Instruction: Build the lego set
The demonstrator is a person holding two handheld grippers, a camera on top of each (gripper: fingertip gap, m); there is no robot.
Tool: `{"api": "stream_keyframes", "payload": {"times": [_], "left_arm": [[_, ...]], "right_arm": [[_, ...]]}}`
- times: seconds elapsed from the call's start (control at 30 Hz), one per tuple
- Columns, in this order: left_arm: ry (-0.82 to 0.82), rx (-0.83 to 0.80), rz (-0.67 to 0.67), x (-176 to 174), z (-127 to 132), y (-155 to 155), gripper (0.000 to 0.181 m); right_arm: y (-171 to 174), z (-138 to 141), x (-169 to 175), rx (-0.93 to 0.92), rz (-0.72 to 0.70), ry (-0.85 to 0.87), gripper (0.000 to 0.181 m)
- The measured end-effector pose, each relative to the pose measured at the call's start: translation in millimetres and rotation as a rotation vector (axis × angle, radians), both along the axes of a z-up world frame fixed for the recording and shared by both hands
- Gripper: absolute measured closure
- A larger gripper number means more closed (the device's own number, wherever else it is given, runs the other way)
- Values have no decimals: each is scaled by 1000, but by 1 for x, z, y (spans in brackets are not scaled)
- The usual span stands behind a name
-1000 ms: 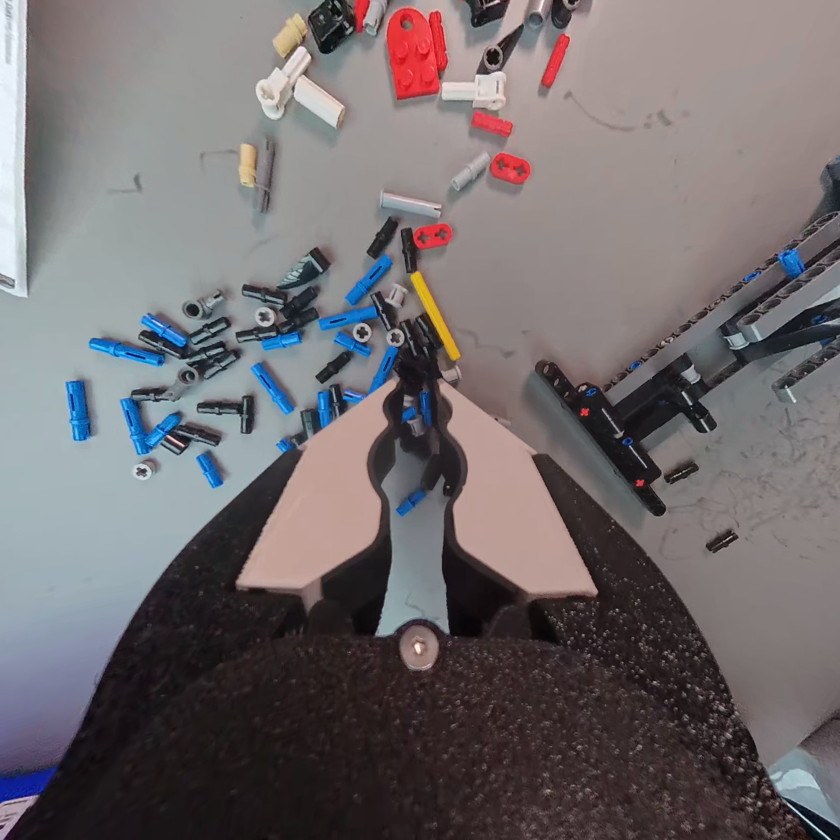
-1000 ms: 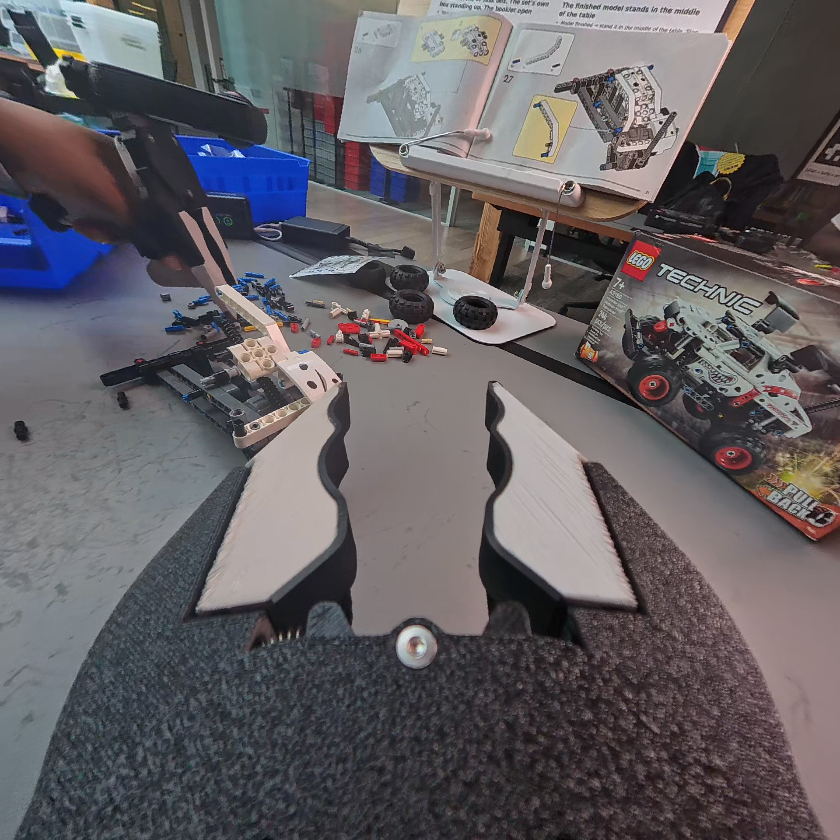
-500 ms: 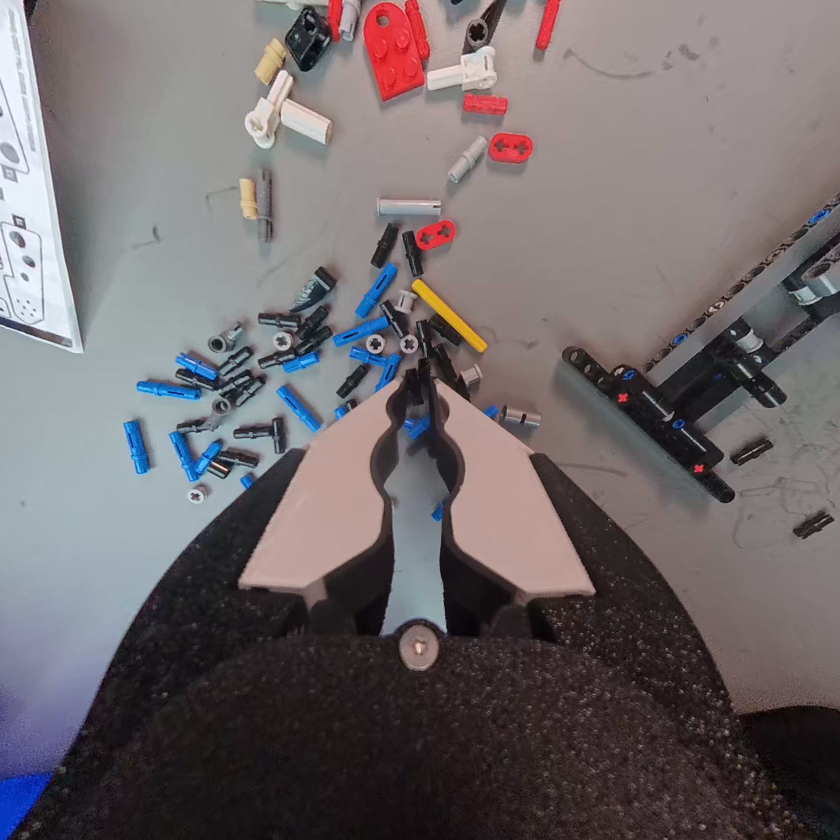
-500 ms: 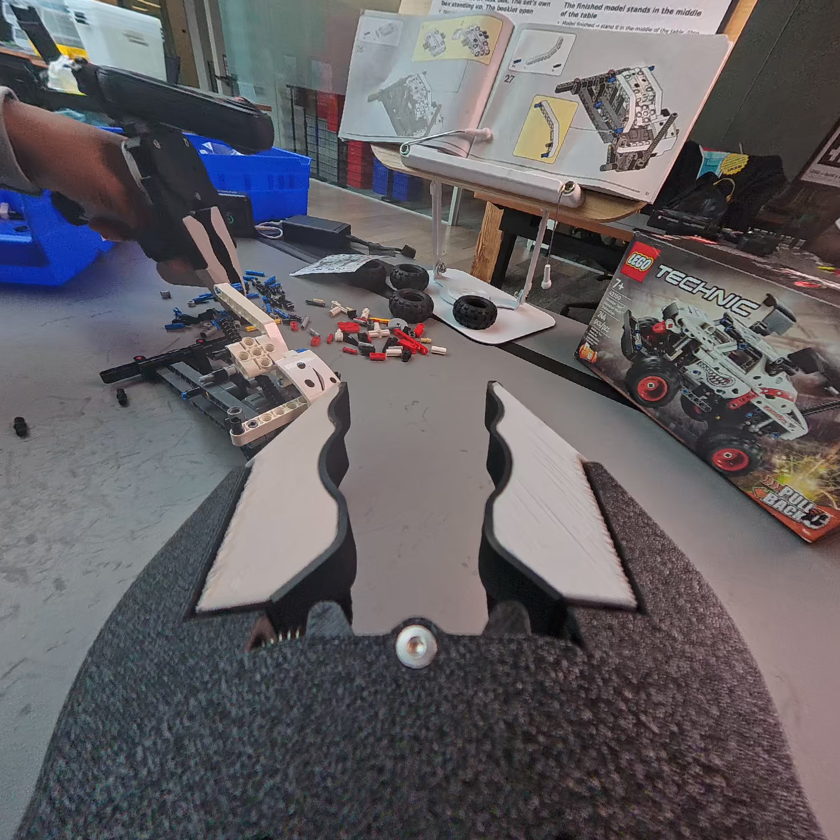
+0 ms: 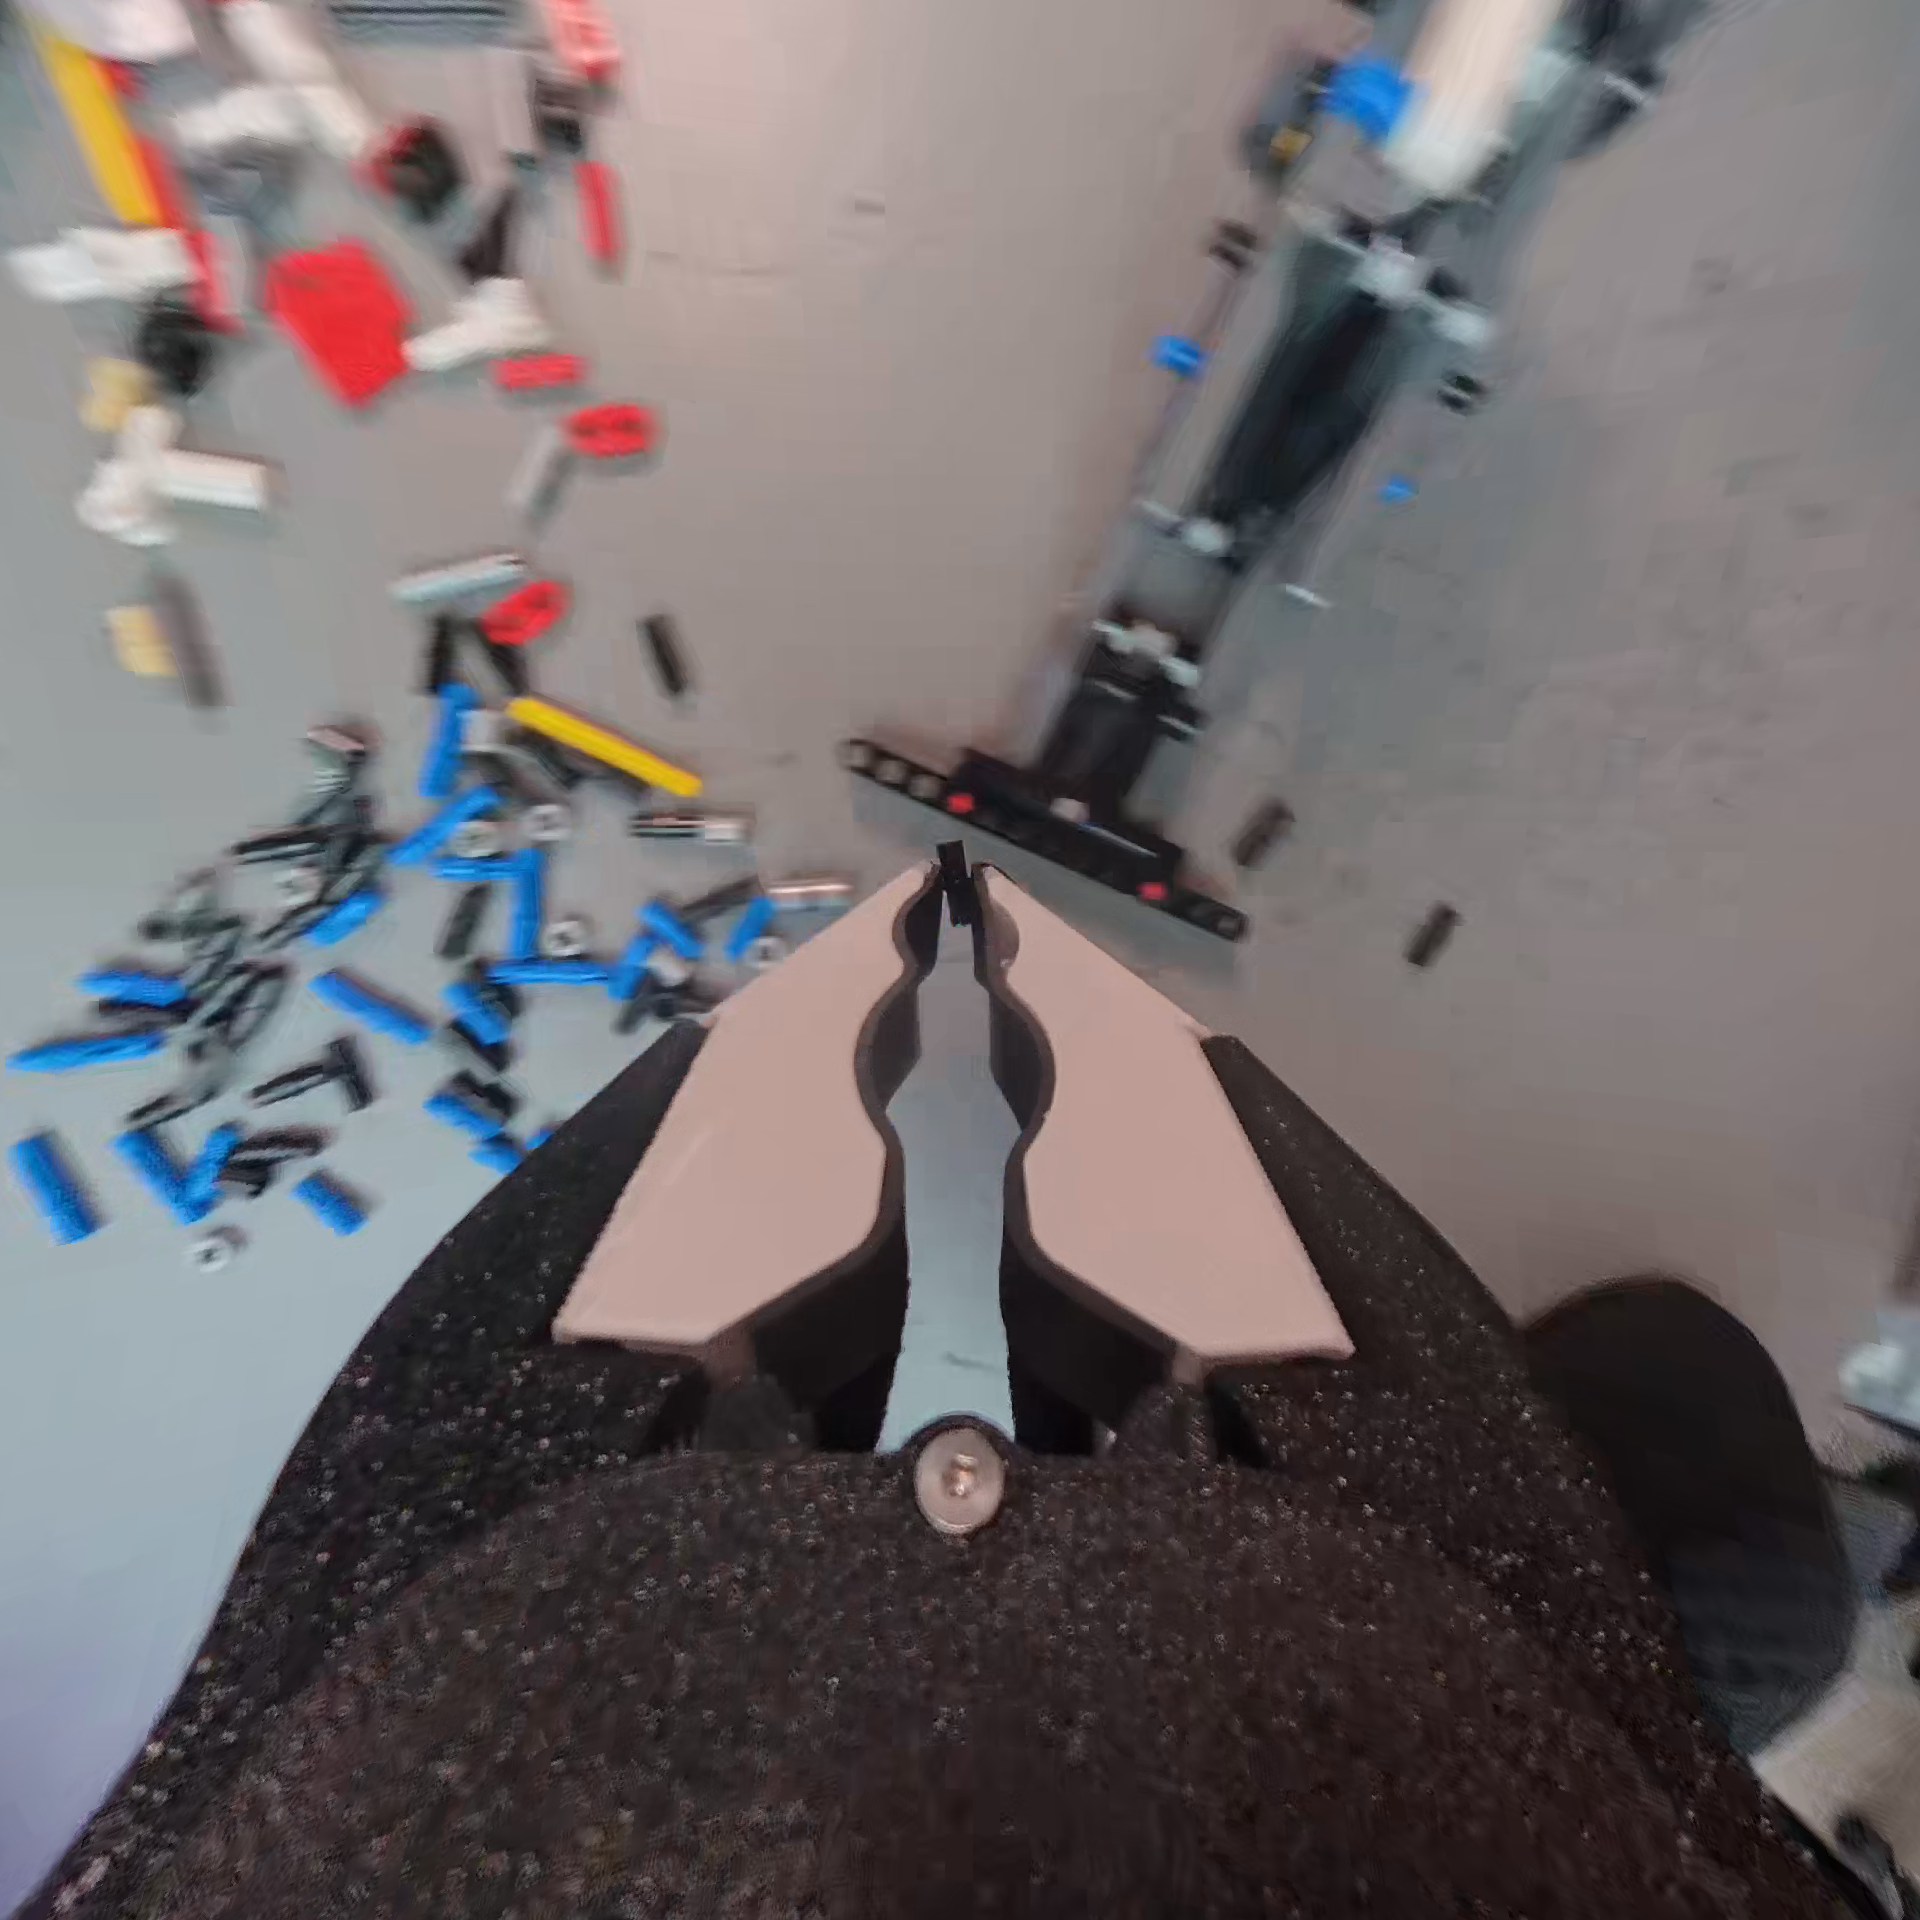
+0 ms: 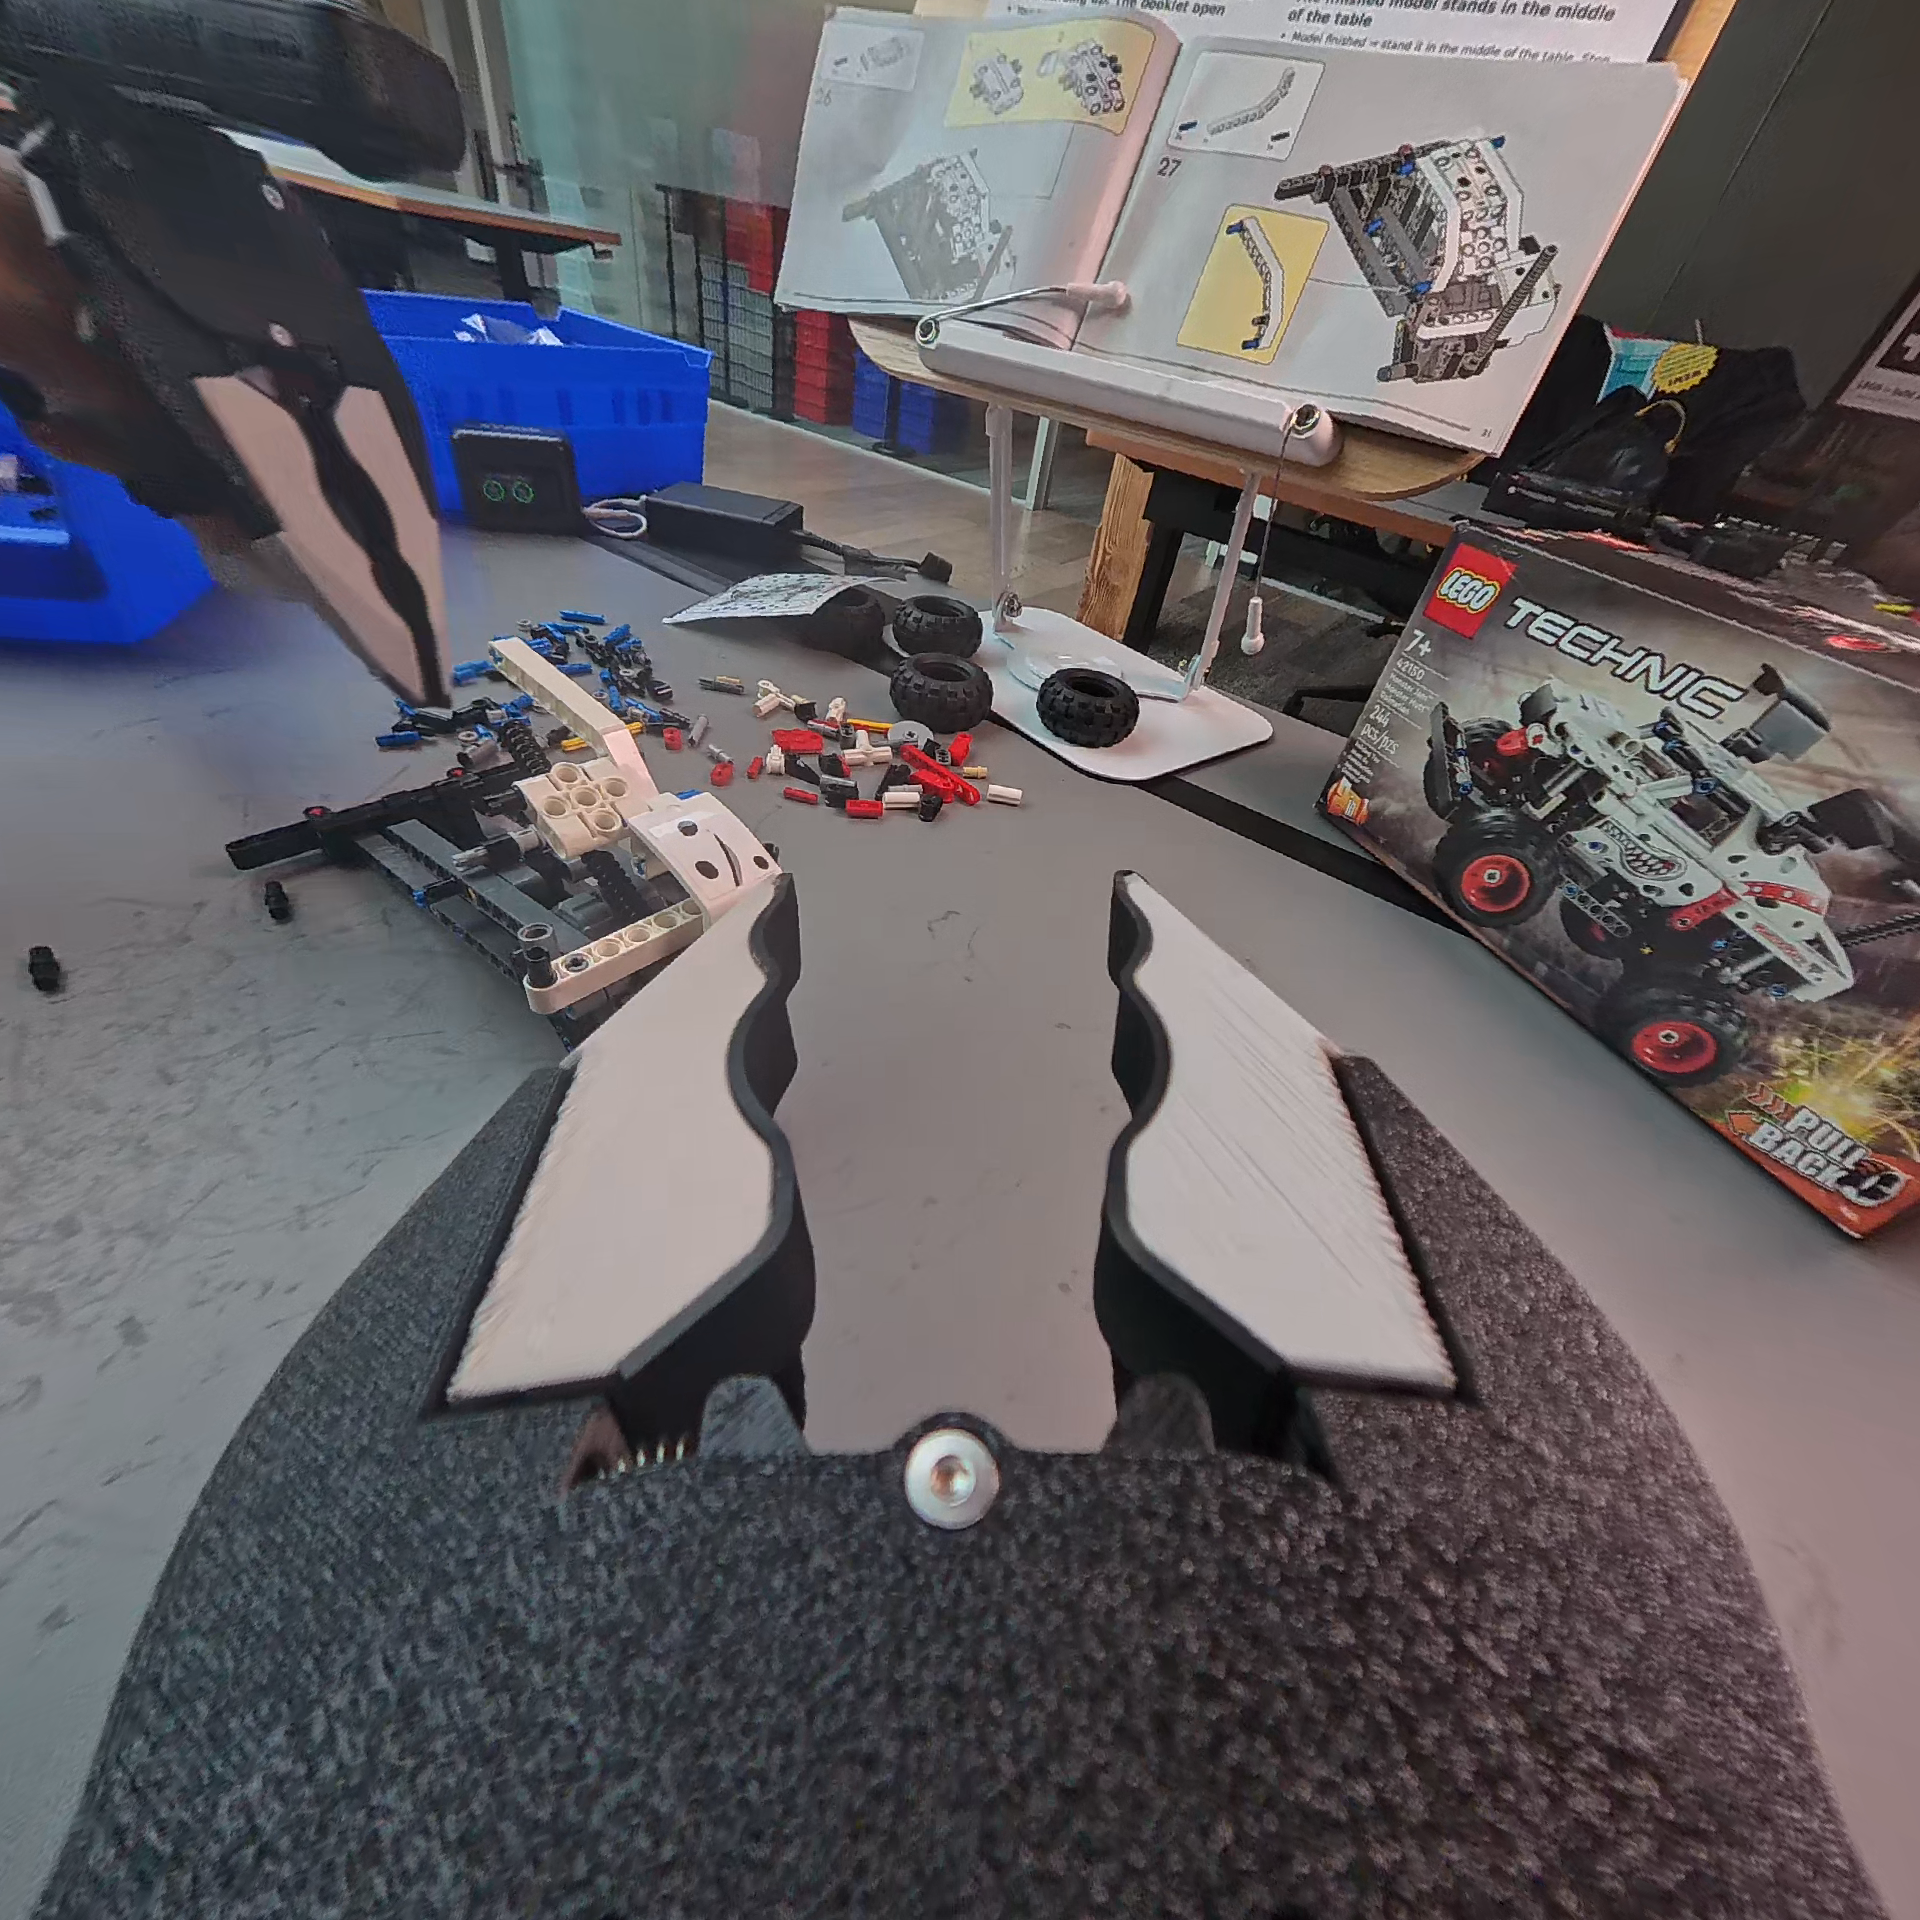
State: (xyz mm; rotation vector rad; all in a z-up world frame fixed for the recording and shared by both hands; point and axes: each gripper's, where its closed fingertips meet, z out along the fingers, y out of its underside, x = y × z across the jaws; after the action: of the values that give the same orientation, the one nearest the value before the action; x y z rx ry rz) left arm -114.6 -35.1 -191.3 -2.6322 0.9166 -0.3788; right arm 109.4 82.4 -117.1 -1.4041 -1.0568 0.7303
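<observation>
left gripper (image 5: 954,896) pinches a black pin (image 5: 952,883), seen only in its own view; right gripper (image 6: 954,904) gapes empty.

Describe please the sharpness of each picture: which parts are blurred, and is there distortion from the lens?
Left wrist view: motion blur smears the loose pieces and the partly built model, while the left claw and its pinched black pin stay sharp. Right wrist view: mostly sharp, only the far left claw is blurred; the wide lens bends the table and the set box at the edges.
</observation>
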Motion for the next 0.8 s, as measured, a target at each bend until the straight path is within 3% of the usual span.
{"api": "stream_keyframes", "payload": {"times": [0.1,0.17,0.27,0.37,0.47,0.6,0.7,0.8], "left_arm": [[-8,-75,-190,39,-9,-48,176],[-5,-104,-247,56,-21,-71,176],[34,-89,-258,65,-36,-85,176],[25,-42,-232,66,-32,-83,173],[24,28,-175,53,-17,-64,170],[-22,158,21,23,12,-3,169],[11,201,97,1,7,39,169],[26,164,116,-6,-13,63,167]], "right_arm": [[1,0,0,-2,0,3,122],[0,0,0,-4,5,3,122],[-3,0,-2,1,11,-2,122],[-5,0,-3,7,16,-6,122],[-6,-1,-4,11,17,-8,122],[-6,-1,-4,9,17,-9,122],[-6,-2,-4,11,17,-12,122],[-4,-2,-2,12,7,-14,122]]}}
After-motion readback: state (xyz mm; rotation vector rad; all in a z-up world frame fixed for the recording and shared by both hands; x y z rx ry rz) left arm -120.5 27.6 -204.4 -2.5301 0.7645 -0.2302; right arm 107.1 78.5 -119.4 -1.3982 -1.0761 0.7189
